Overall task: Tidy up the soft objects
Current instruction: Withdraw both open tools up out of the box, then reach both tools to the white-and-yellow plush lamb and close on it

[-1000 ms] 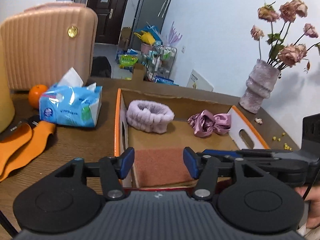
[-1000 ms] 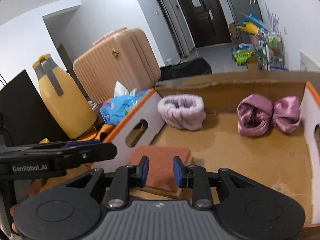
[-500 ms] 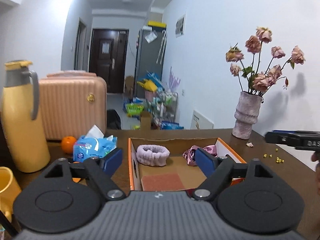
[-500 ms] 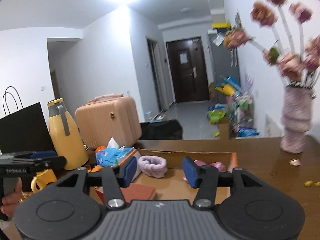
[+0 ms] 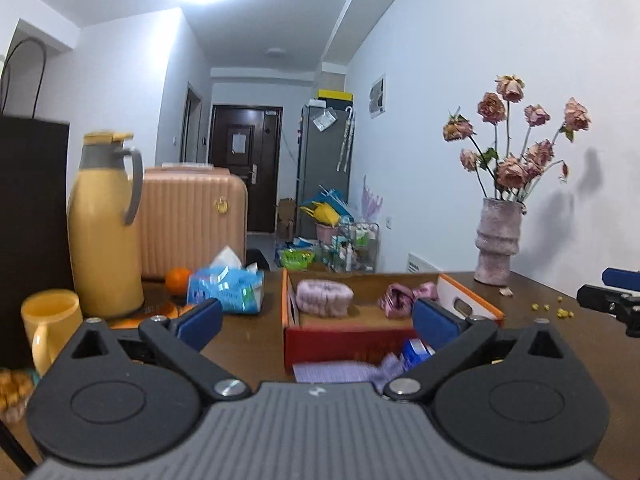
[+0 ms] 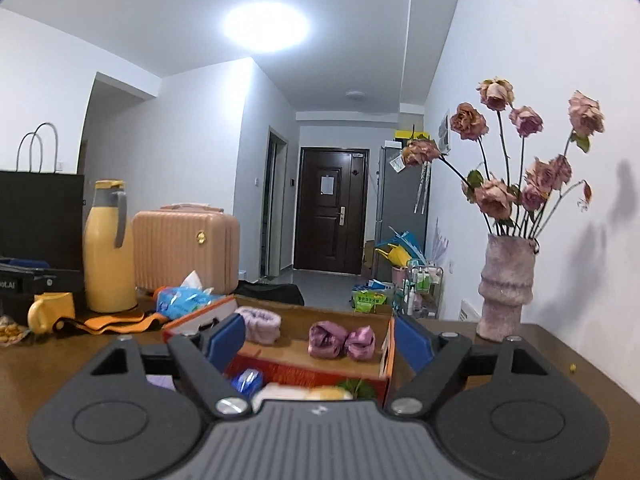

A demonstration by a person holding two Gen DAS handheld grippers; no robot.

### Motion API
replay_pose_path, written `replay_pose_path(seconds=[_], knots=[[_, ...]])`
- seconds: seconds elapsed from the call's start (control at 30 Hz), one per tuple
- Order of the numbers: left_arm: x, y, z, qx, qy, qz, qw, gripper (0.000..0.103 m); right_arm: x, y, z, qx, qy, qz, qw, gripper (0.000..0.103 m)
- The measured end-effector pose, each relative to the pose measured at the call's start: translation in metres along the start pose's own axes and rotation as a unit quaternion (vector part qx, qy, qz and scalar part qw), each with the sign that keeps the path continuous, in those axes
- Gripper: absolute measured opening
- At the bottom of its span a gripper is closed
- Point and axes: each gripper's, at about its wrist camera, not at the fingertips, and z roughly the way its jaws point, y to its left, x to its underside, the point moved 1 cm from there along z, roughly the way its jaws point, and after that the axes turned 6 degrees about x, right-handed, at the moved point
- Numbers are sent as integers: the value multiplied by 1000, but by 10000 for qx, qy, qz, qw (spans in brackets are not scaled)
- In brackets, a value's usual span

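Both grippers are hanging back from the cardboard box [image 5: 472, 294] on the worktop [image 5: 248, 344], fingers just opening wide, nothing between them. The fluffy lilac headband [image 5: 324, 297] and satin scrunchie [image 5: 404, 298] are lying inside, well beyond the left gripper [image 5: 316, 318] and right gripper [image 6: 320, 340].

Yellow thermos [image 5: 105, 228], pink suitcase [image 5: 192, 222], tissue pack [image 5: 226, 289], vase of dried roses [image 6: 506, 286].

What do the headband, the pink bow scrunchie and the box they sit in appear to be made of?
Headband: plush, fleecy lilac fabric; fuzzy, ribbed, matte surface.
Bow scrunchie: satin-like pink cloth; glossy highlights on gathered folds.
Box: probably cardboard; brown matte inside, printed orange-and-white walls with a cut-out handle.
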Motion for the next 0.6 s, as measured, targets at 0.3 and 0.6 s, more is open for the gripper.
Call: replay_pose_path(seconds=[0.3,0.6], knots=[[51,-12,-43,114,189,112,9997,103,51,12,-60,53,151,247,9996,88],[77,-32,-33,322,721,78,9968,103,89,-3,-80,247,623,704,9953,88]])
